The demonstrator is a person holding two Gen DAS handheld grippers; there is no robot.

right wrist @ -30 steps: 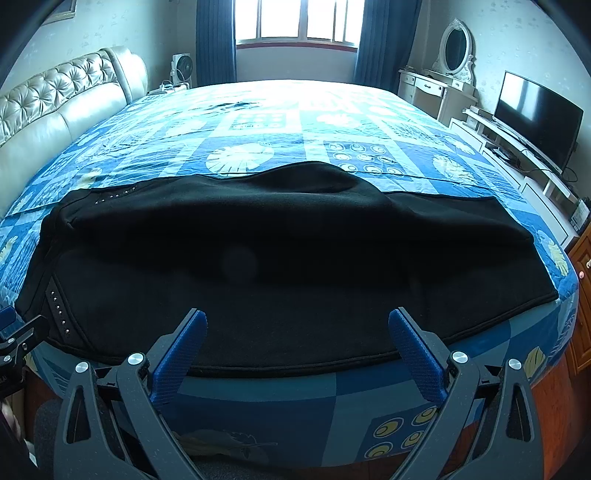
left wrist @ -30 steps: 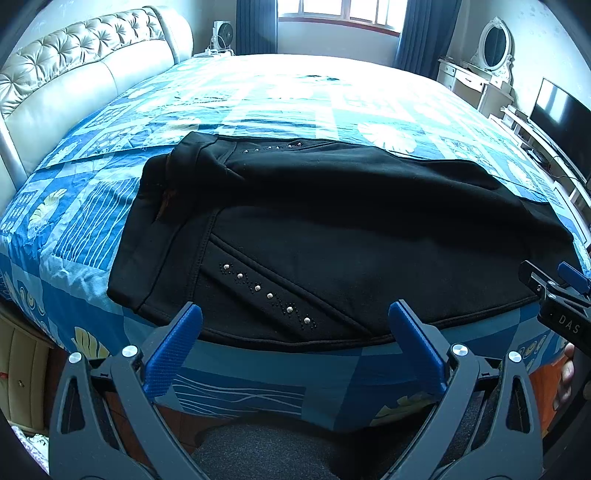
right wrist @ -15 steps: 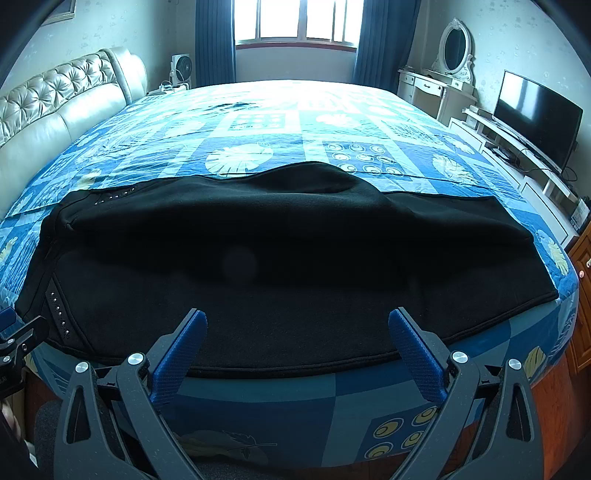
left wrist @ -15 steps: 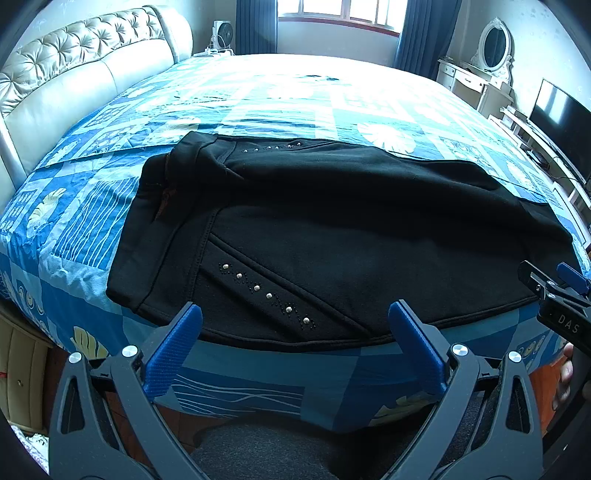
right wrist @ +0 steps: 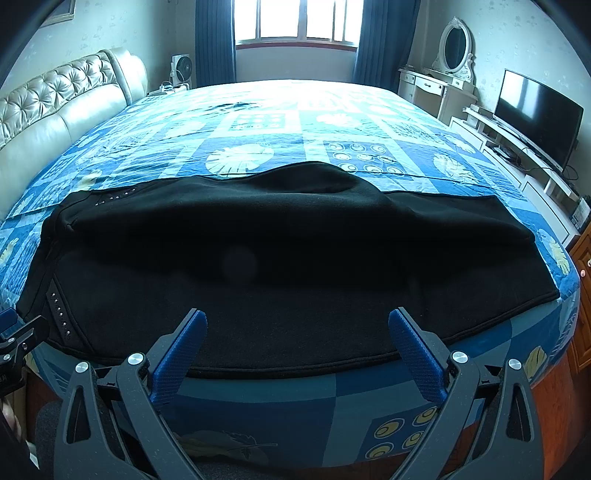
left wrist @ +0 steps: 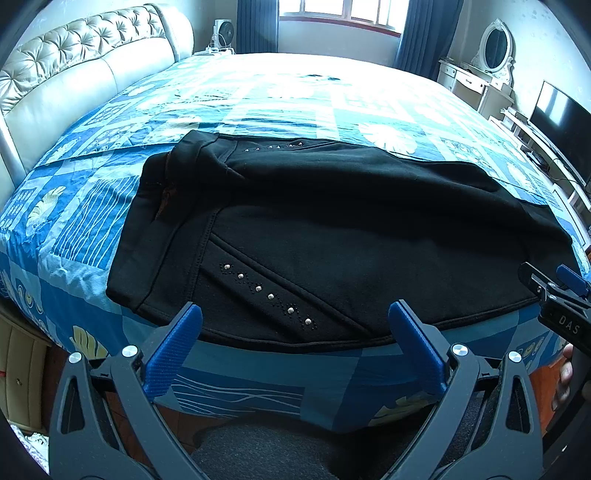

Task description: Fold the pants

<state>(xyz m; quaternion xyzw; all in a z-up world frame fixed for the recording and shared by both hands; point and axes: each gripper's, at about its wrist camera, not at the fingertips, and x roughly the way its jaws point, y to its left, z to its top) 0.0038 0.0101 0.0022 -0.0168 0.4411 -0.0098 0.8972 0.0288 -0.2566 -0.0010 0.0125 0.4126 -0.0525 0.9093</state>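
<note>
The black pants (left wrist: 332, 229) lie spread crosswise on the near part of the bed (left wrist: 295, 96), their long lower edge running just inside the bed's near edge. In the left wrist view the waistband end sits toward the tufted headboard (left wrist: 85, 70), partly turned over so a bit of brown lining shows, and a slanted row of silver studs (left wrist: 266, 293) marks the pocket seam near the pants' front edge; a second row of studs shows along their far edge. In the right wrist view the cloth (right wrist: 288, 258) humps up at the middle of its far edge, and the leg end reaches toward the bed's corner on the television (right wrist: 535, 114) side. The left gripper (left wrist: 295, 323) hangs just off the near edge of the pants by the studded pocket, blue pads spread wide, grasping nothing. The right gripper (right wrist: 297, 326) hovers over the near hem further along the legs, likewise released and empty. Beyond the bed stand a window with blue curtains (right wrist: 299, 22) and a white vanity with an oval mirror (right wrist: 454, 48).
</note>
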